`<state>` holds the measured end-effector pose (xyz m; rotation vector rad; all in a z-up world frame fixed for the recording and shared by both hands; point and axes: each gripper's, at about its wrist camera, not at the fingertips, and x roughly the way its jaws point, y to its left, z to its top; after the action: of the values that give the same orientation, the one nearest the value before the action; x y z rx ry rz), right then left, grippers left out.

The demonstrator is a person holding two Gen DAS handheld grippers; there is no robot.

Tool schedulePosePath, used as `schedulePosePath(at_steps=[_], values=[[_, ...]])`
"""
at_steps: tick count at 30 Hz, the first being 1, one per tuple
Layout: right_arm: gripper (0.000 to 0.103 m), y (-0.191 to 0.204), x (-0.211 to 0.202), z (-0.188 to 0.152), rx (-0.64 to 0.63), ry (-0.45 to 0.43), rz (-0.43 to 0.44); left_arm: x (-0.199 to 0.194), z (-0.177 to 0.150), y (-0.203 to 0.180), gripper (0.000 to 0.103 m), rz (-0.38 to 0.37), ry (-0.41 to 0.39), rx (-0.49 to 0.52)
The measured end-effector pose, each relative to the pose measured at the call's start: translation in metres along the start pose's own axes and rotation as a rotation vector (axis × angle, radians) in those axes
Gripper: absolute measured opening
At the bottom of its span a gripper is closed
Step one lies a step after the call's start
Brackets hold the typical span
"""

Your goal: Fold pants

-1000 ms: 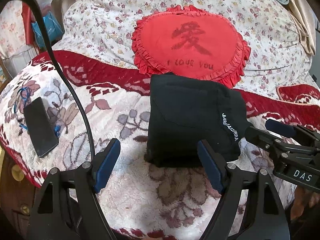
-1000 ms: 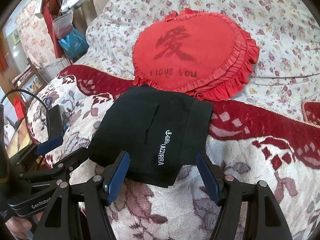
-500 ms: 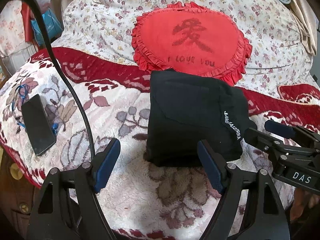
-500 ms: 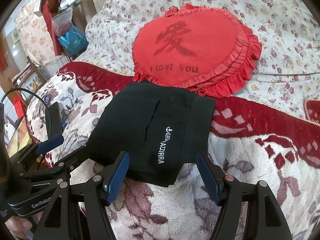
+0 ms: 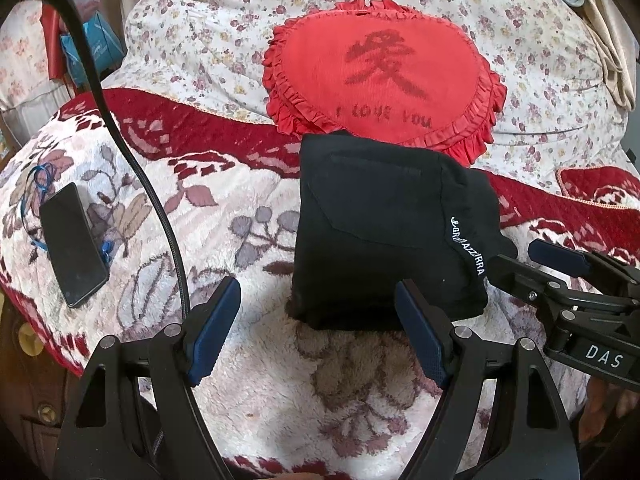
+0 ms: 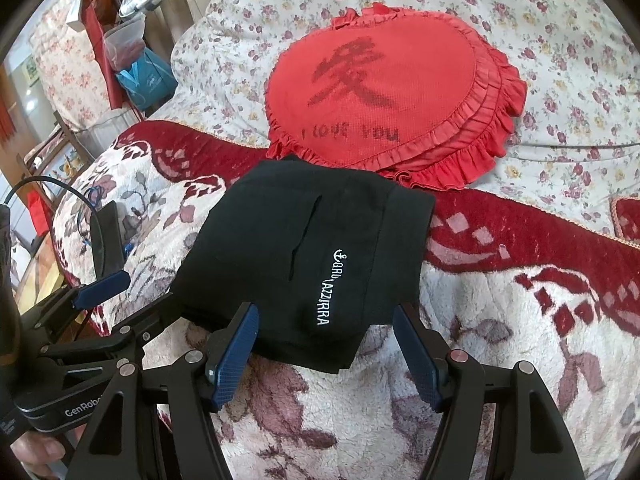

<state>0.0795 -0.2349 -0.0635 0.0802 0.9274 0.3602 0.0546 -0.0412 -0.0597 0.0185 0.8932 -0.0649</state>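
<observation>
Black pants [image 5: 384, 228] lie folded into a compact rectangle on the fluffy floral blanket [image 5: 256, 360], white lettering on top; they also show in the right wrist view [image 6: 308, 256]. My left gripper [image 5: 318, 308] is open and empty, just in front of the bundle's near edge. My right gripper [image 6: 326, 328] is open and empty, its fingers either side of the bundle's near corner, not closed on it. The right gripper also shows at the right edge of the left wrist view [image 5: 560, 264], beside the bundle.
A red heart-shaped cushion [image 5: 384, 72] lies behind the pants against a flowered quilt [image 5: 200, 40]. A black phone [image 5: 72, 244] with a blue cord lies at the left. A black cable [image 5: 132, 160] crosses the left side. Bags [image 6: 140, 68] stand at the far left.
Both grippers have drawn back a little and tilted down, so the pants sit slightly farther up in view. The folded pants have not moved. Both stay open.
</observation>
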Motion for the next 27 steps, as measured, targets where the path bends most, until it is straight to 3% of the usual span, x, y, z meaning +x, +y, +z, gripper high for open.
schedulePosePath(at_steps=[27], values=[[0.068,-0.0017,0.0055,-0.0026,0.000,0.014,0.000,0.0020,0.0010,0.0020,0.080,-0.004,0.007,0.000]])
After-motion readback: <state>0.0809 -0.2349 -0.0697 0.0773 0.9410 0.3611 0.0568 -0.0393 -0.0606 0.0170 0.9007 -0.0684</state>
